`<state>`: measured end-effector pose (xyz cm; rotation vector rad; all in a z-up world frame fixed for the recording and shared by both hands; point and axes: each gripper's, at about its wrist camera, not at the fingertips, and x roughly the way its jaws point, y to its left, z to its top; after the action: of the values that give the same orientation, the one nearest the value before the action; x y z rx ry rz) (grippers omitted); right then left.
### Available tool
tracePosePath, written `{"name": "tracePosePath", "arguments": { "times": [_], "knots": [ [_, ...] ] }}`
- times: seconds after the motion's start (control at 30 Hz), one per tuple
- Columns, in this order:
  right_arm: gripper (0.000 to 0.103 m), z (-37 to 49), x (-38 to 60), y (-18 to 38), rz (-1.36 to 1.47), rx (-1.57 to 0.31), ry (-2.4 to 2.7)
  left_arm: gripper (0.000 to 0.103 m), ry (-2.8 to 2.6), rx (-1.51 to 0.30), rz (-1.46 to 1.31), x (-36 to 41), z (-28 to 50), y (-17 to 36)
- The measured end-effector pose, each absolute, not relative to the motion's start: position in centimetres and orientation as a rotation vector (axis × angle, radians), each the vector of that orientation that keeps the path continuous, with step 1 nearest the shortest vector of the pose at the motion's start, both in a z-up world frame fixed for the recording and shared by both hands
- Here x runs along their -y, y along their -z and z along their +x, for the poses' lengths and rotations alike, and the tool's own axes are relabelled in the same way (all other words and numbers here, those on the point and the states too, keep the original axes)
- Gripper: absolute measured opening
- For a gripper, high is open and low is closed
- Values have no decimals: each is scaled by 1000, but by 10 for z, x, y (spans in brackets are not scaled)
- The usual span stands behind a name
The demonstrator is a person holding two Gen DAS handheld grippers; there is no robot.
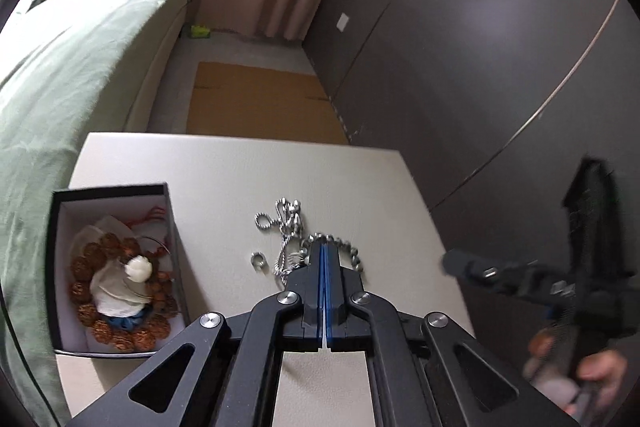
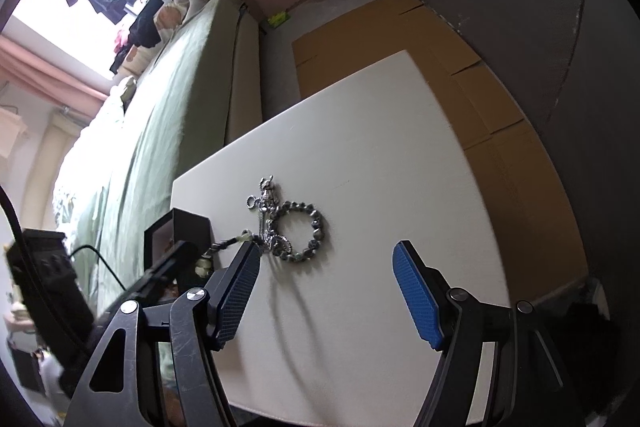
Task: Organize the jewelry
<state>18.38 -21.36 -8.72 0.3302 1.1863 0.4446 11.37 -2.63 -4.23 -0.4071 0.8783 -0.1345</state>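
Left claw (image 1: 324,247) pressed together over the bead bracelet (image 1: 352,251); right claw (image 2: 332,287) gapes wide, empty.

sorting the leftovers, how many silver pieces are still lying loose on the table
3, as far as I can tell: a beaded bracelet right of the pile, a chain with pendant tangled beside it, and a small ring left of them. The shut left fingers may hide more.

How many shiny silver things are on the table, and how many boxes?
Silver bead bracelet: 1
Silver chain with charm: 1
Small silver ring: 1
Black box, holding brown beads: 1
Total: 4
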Motion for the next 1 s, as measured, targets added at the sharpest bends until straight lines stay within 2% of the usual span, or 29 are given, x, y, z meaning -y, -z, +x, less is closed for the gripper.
{"name": "tracePosePath", "arguments": {
  "times": [0.2,0.43,0.53,0.6,1.0],
  "knots": [
    [70,187,194,99,287,-1214,-447,0,129,-847,-389,18,112,30],
    [69,190,201,100,316,-1221,-422,2,148,-1022,-370,36,128,66],
    [69,190,215,94,343,-1205,-406,20,145,-1067,-376,44,131,82],
    [69,190,223,92,357,-1198,-393,45,139,-1068,-369,49,130,88],
    [69,188,250,86,377,-1192,-382,45,65,-1091,-292,82,139,118]
  ]
}}
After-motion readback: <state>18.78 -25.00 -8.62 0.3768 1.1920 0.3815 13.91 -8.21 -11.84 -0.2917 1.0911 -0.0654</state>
